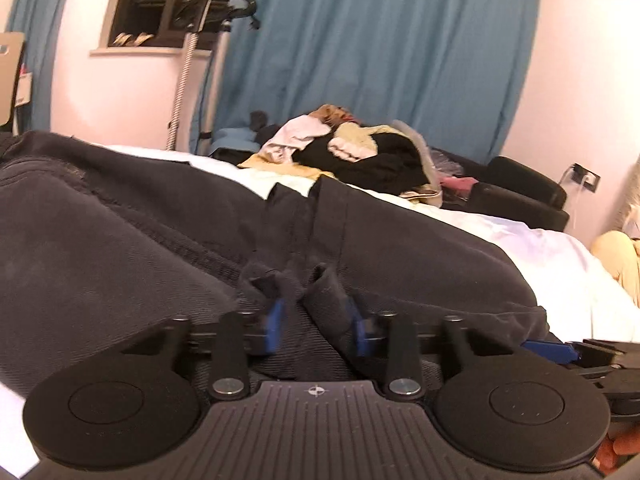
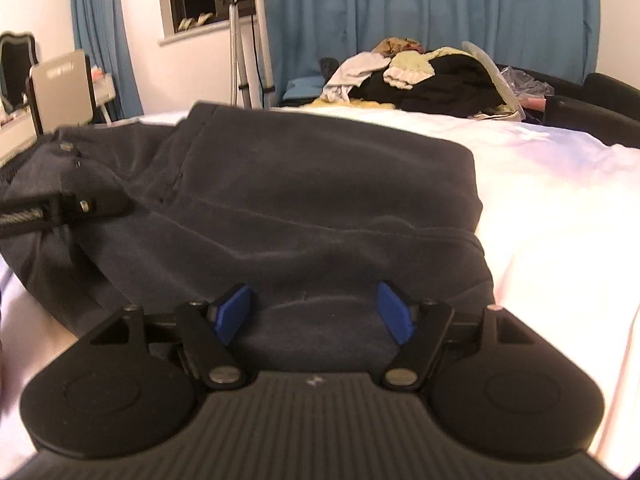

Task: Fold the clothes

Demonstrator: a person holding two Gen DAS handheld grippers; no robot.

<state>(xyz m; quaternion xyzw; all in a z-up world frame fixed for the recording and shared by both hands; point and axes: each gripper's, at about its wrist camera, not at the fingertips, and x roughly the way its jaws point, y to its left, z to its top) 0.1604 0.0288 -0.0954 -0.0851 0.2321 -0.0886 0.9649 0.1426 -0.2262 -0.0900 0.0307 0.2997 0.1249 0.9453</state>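
Observation:
Dark navy trousers lie spread across the white bed; in the right wrist view they fill the middle. My left gripper is open, its blue pads pushed into bunched trouser cloth that rises between and over the fingers. My right gripper is open wide, its blue pads straddling a low fold at the trousers' near edge. The left gripper's body shows at the left of the right wrist view. The right gripper's tip shows at the lower right of the left wrist view.
A pile of mixed clothes sits at the bed's far side, also in the right wrist view. Blue curtains hang behind. A black armchair stands at the right, a stand by the window, a chair at left.

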